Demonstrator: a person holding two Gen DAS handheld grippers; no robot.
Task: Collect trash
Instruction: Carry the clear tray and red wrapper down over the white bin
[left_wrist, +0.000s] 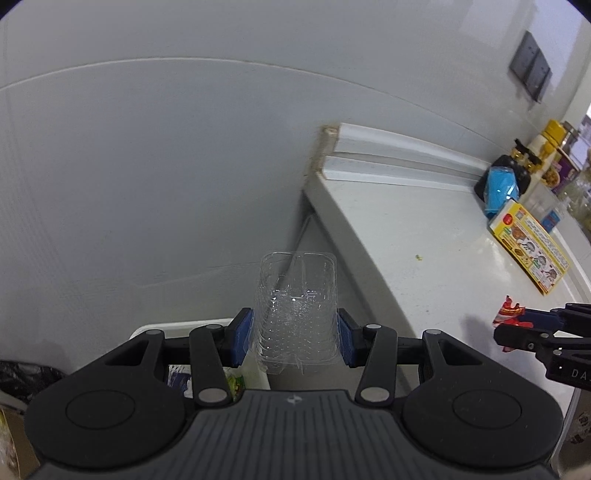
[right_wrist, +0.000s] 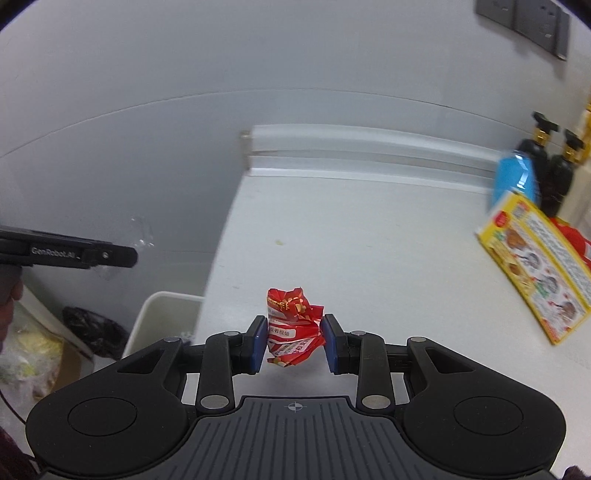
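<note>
Our left gripper (left_wrist: 295, 334) clamps the clear plastic cup (left_wrist: 295, 306), upright, directly above the white bin (left_wrist: 177, 326). Our right gripper (right_wrist: 295, 341) pinches the crumpled red wrapper (right_wrist: 293, 328) over the counter (right_wrist: 369, 240), farther right of that bin.
</note>
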